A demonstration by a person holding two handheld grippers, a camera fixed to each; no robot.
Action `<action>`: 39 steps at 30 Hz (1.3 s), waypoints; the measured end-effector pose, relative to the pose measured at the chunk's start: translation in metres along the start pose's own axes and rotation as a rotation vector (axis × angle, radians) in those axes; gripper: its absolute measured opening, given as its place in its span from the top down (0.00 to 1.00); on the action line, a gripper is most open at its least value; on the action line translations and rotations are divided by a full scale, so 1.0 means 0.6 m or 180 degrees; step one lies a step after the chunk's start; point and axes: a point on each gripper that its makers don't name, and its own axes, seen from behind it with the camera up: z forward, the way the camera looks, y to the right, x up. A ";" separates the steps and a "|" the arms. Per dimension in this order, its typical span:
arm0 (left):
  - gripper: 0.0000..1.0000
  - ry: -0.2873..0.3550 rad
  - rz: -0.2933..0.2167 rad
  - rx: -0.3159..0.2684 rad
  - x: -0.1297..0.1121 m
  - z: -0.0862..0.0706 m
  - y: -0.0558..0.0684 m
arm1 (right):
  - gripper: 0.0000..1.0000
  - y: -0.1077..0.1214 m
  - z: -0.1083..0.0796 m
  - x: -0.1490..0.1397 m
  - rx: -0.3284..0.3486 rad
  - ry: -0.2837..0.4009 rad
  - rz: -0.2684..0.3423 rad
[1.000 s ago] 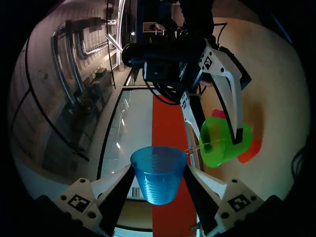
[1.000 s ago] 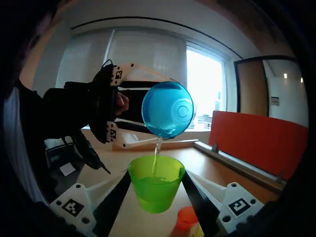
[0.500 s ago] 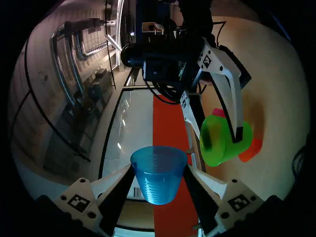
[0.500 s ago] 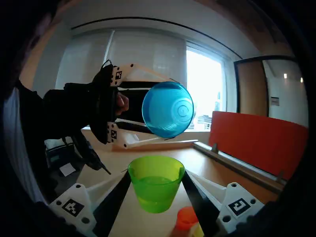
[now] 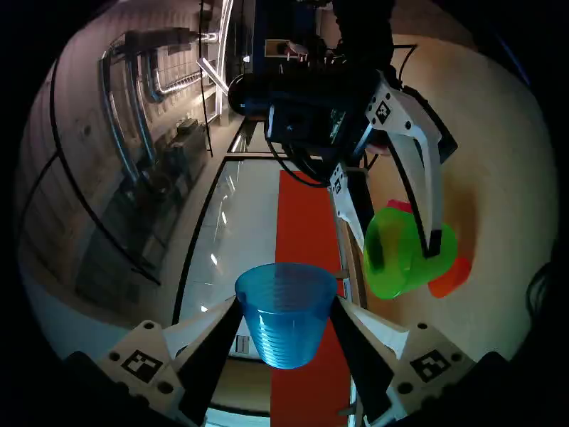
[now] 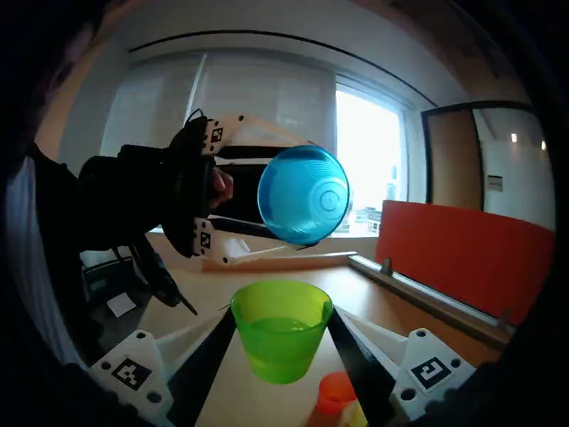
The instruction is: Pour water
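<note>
Water (image 6: 279, 326) in an upright green cup (image 6: 282, 352) pinched by the right hand-held gripper (image 6: 282, 334), orange cup (image 6: 334, 393) just beside on the surface (image 6: 206, 288), blue cup (image 6: 304, 193) tipped sideways above, clamped by the left hand-held gripper (image 5: 286, 320), red partition (image 6: 462, 249) beyond.

In the right gripper view, the water-filled cup (image 6: 282, 334) sits upright between the fingers of the right hand-held gripper (image 6: 282, 319), over the desk (image 6: 377, 288). Above it and a little behind hangs the tipped cup (image 6: 304, 194). It lies on its side with its base toward the camera, pinched between the fingers of the left hand-held gripper (image 6: 311, 196). That gripper reaches in from the left, with a hand (image 6: 219, 186) behind it. The two cups are apart. A small cup (image 6: 334, 393) stands on the desk just below and right of the water-filled cup. A partition (image 6: 466, 249) stands along the desk's edge at right, and a window (image 6: 366, 160) lies behind.
</note>
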 end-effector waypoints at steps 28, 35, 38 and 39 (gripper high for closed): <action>0.16 0.0035 -0.1728 0.0033 -0.027 -0.008 0.011 | 0.09 0.002 -0.012 0.009 -0.0044 0.0050 -0.0028; 0.16 -0.0014 -0.2172 0.0024 -0.036 -0.013 0.011 | 0.09 0.003 -0.017 0.009 -0.0055 0.0063 -0.0037; 0.16 -0.0042 -0.2350 0.0013 -0.043 -0.013 0.015 | 0.09 0.002 -0.018 0.010 -0.0053 0.0066 -0.0042; 0.16 -0.0055 -0.2409 0.0006 -0.045 -0.013 0.017 | 0.09 0.002 -0.018 0.010 -0.0053 0.0067 -0.0044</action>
